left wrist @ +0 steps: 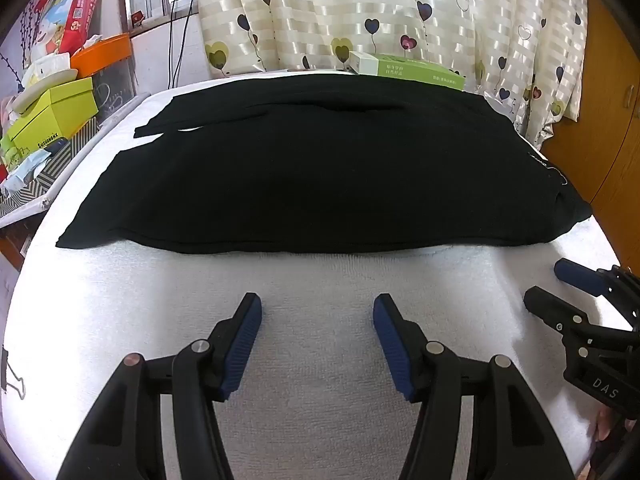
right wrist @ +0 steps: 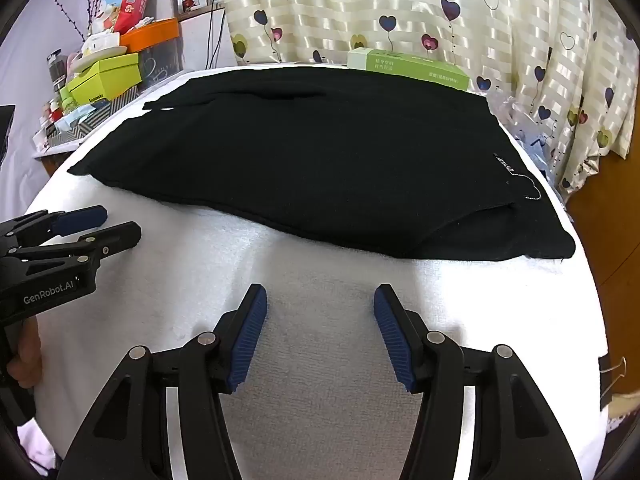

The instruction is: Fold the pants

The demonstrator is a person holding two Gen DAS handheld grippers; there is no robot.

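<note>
Black pants (left wrist: 320, 176) lie flat on a table covered by a white towel (left wrist: 320, 360), spread across the far half of the table from its left edge to its right edge. The garment appears doubled over, with a narrow layer (left wrist: 208, 120) projecting toward the far left corner and small white lettering (right wrist: 505, 166) near the right edge. The left gripper (left wrist: 318, 308) hovers over the bare towel at the near edge, its blue-padded fingers (left wrist: 244, 344) spread apart and holding nothing. The right gripper (right wrist: 320, 300) sits just beside it to the right, also over the near edge, fingers likewise apart and empty. Neither gripper touches the pants. A green box (left wrist: 408, 69) rests at the far edge before a heart-patterned curtain (left wrist: 400, 12). Stacked boxes (left wrist: 52, 112) crowd a shelf beyond the left edge.
</note>
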